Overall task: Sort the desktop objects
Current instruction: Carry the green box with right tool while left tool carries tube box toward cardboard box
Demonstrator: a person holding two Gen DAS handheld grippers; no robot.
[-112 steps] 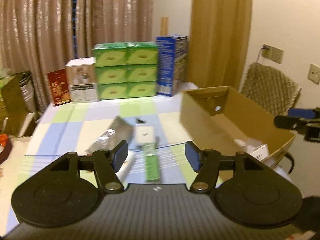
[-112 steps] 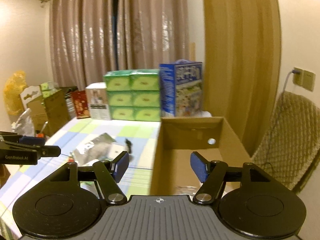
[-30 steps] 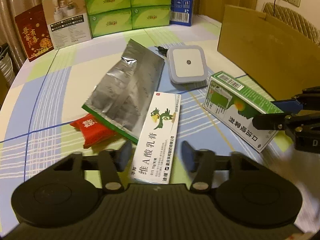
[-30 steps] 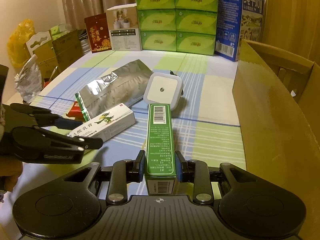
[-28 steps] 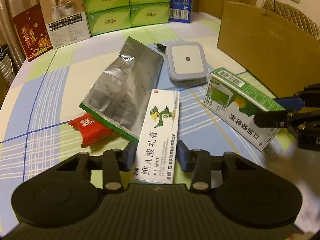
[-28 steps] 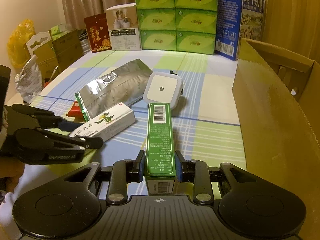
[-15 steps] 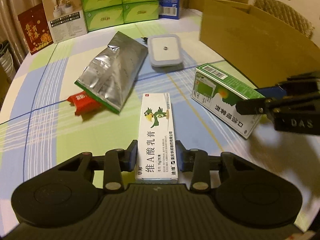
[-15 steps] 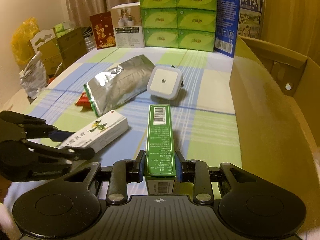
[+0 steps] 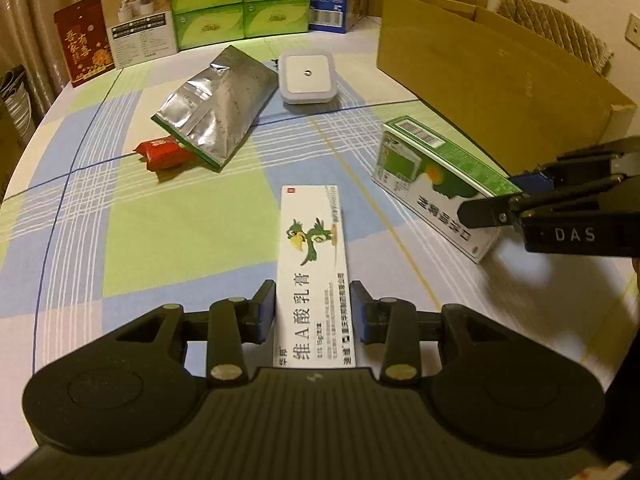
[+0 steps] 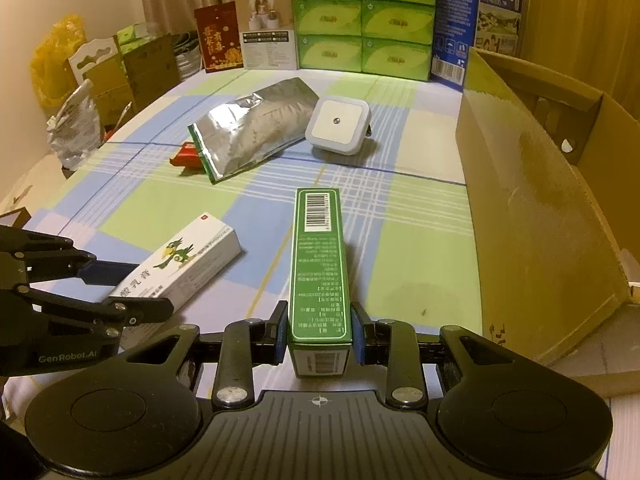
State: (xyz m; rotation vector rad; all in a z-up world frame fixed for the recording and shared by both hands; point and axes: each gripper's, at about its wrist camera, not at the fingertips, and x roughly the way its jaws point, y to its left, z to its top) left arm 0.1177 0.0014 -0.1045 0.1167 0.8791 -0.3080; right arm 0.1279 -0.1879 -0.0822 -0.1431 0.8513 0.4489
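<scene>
Both grippers were loaded. The left gripper [image 9: 313, 314] had its jaws closed onto the near end of the long white cardboard ointment box with a green parrot print [image 9: 313, 264], the box's long axis running straight out along the fingers, raised off the checked green-and-blue tablecloth [image 9: 168, 240]. The right gripper [image 10: 319, 336] was clamped likewise on the near end of the long green cardboard box with a barcode [image 10: 319, 264], axis also forward. The open brown cardboard carton [image 10: 532, 208] stood just right of the green box, so the right gripper was nearer it; the left had to cross over. Carton contents could not be made out. A silver foil pouch [image 10: 256, 128], white square night-light [image 10: 338, 124] and red packet [image 9: 160, 152] remained on the cloth.
</scene>
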